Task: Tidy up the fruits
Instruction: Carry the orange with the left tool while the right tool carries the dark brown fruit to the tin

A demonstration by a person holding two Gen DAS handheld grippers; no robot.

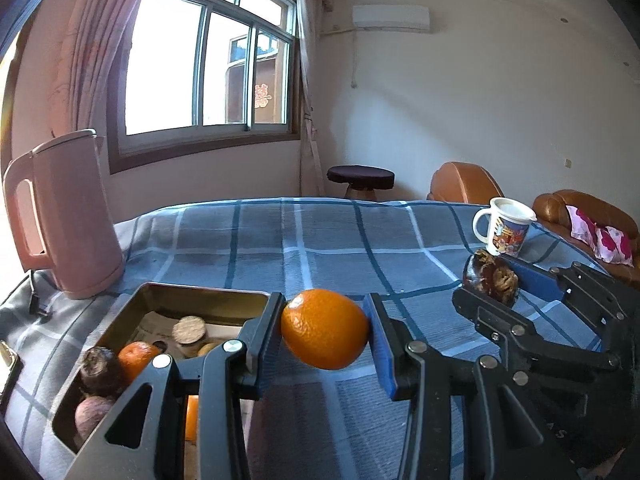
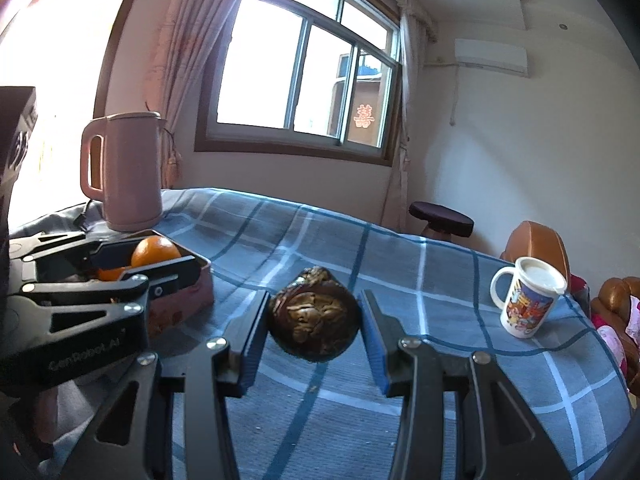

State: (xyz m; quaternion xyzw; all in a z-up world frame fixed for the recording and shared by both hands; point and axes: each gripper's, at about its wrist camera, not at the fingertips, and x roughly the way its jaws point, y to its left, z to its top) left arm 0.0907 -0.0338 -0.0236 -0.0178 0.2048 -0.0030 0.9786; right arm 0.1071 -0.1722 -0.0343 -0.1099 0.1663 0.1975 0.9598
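Gripping glossy orange [image 1: 325, 329], seemingly unblemished.

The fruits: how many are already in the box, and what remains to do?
Several fruits already lie in the metal box. In hand: the left gripper holds an orange, the right gripper a dark wrinkled fruit. Both are held above the blue checked cloth and must still go in.
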